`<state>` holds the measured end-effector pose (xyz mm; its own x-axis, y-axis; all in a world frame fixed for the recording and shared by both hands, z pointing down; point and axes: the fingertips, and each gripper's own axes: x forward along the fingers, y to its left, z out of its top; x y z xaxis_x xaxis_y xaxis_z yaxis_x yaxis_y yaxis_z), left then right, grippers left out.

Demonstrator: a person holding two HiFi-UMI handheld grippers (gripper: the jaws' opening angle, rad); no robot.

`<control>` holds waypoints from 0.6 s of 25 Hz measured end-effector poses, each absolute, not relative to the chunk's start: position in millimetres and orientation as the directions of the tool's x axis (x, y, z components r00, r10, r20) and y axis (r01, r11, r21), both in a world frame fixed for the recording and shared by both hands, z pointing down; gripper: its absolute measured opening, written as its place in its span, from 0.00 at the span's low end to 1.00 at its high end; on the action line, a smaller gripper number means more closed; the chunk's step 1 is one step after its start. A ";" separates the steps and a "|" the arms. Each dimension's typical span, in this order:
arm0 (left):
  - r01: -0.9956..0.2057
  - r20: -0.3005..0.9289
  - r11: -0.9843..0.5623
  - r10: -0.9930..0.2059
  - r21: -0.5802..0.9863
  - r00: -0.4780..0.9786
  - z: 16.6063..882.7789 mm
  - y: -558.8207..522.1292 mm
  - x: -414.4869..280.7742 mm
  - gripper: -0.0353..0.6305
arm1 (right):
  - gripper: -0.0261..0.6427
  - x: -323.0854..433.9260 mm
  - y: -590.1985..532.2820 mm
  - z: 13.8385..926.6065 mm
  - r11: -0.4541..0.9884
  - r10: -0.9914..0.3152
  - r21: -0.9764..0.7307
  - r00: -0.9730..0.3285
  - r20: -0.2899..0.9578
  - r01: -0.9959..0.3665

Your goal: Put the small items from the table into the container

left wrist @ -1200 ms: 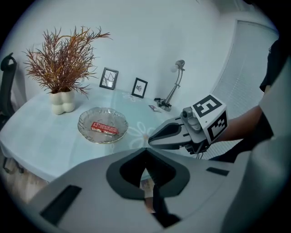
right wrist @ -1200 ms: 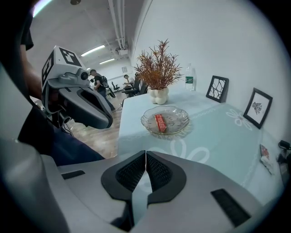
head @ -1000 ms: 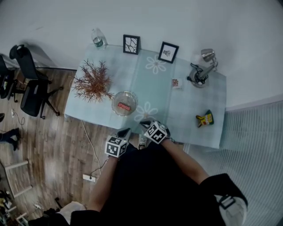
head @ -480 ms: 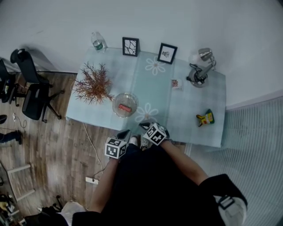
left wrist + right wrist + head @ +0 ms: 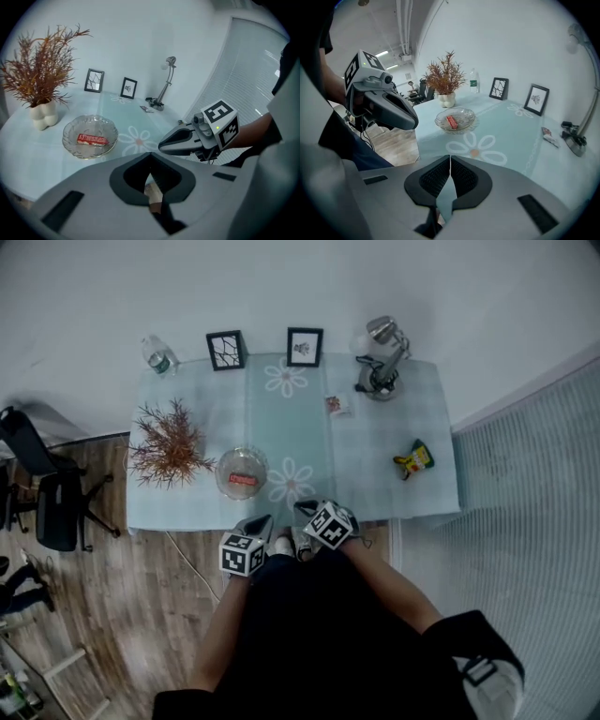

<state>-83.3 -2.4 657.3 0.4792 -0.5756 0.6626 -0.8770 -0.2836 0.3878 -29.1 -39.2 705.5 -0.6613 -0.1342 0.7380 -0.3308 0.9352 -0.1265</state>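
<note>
A rectangular table draped in a pale blue-green cloth with white flower prints [image 5: 375, 442] stands against a white wall. A dried red-brown branch plant in a white vase [image 5: 169, 442] sits at its left end, and a silver desk lamp [image 5: 380, 367] at the far right corner. The round clear glass bowl [image 5: 222, 465] sits near the front edge, just right of the plant. The person's left gripper [image 5: 262, 521] and right gripper [image 5: 305, 507] hover side by side at the table's near edge, both with jaws pressed together and nothing in them. Two black picture frames [image 5: 225, 350] and a plastic water bottle [image 5: 157, 354] line the back edge. A yellow-and-green snack packet [image 5: 412, 459] lies near the right edge, a small flat packet [image 5: 335, 405] near the lamp's base, and a red wrapped bar [image 5: 242, 480] inside the bowl.
</note>
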 end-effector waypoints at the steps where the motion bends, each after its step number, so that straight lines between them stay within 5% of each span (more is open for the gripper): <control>1: -0.867 0.661 -0.308 -0.561 0.392 0.498 657.4 -4.3 -79.8 0.06 | 0.08 -22.0 -39.1 704.6 0.923 -0.158 -0.125 -0.653 0.741 -0.365; 15: -0.667 0.619 -0.613 -0.342 0.424 0.707 657.5 -17.9 11.3 0.06 | 0.08 106.7 -11.0 698.5 0.638 -0.438 -0.092 -0.459 0.773 -0.764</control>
